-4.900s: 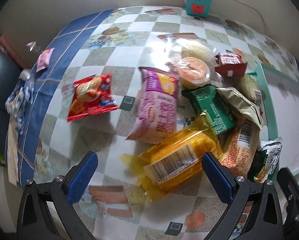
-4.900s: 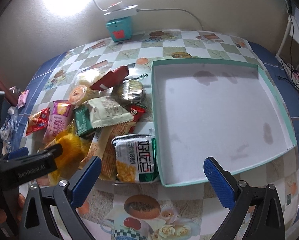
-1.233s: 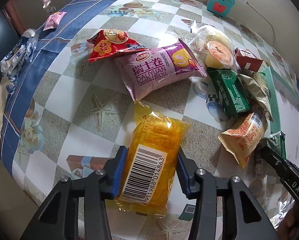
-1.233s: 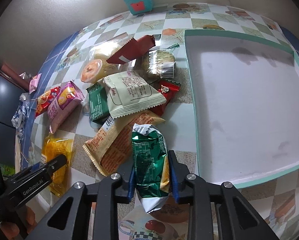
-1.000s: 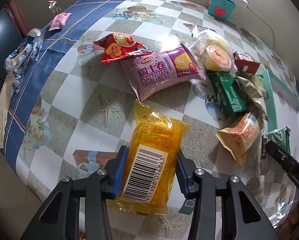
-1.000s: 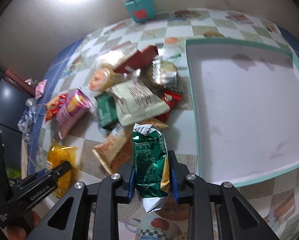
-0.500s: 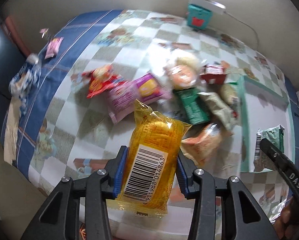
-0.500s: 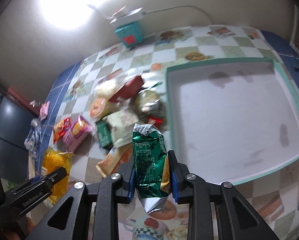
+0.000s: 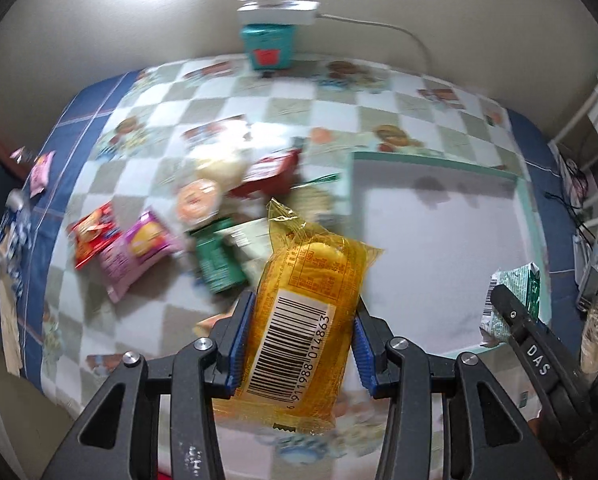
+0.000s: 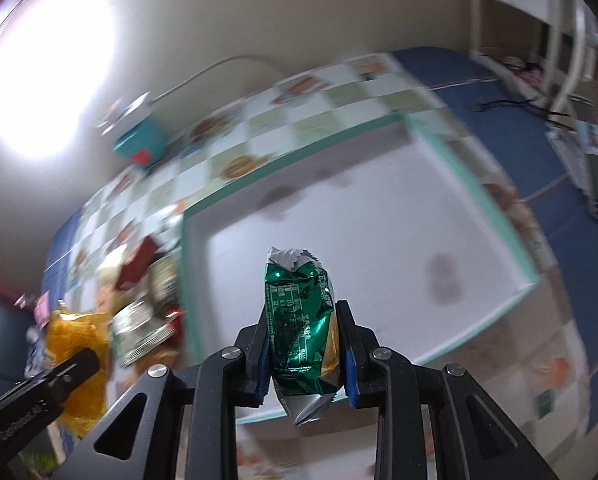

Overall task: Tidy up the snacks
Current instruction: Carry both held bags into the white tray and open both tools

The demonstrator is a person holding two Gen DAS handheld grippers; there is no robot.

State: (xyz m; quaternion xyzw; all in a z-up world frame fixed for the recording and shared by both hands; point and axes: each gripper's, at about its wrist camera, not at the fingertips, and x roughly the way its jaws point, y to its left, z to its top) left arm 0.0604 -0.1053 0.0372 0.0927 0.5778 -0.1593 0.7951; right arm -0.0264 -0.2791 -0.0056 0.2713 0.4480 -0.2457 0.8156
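My left gripper (image 9: pixel 299 344) is shut on a yellow snack packet (image 9: pixel 303 320) with a barcode and holds it in the air above the table. My right gripper (image 10: pixel 303 344) is shut on a green foil snack packet (image 10: pixel 299 320) and holds it in the air over the near edge of the white tray with a green rim (image 10: pixel 531 276). The tray also shows in the left wrist view (image 9: pixel 427 160), with nothing in it. A pile of snacks (image 9: pixel 203 216) lies on the checked tablecloth left of the tray. The views are blurred by motion.
A teal box (image 9: pixel 269 46) with a white power strip on top stands at the back by the wall. A red packet (image 9: pixel 93 232) and a pink packet (image 9: pixel 139 252) lie at the left of the pile. A small pink sachet (image 9: pixel 41 168) lies near the left edge.
Both grippers have risen and swung right toward the tray with their packets still held. The right wrist view now tilts up toward the wall.
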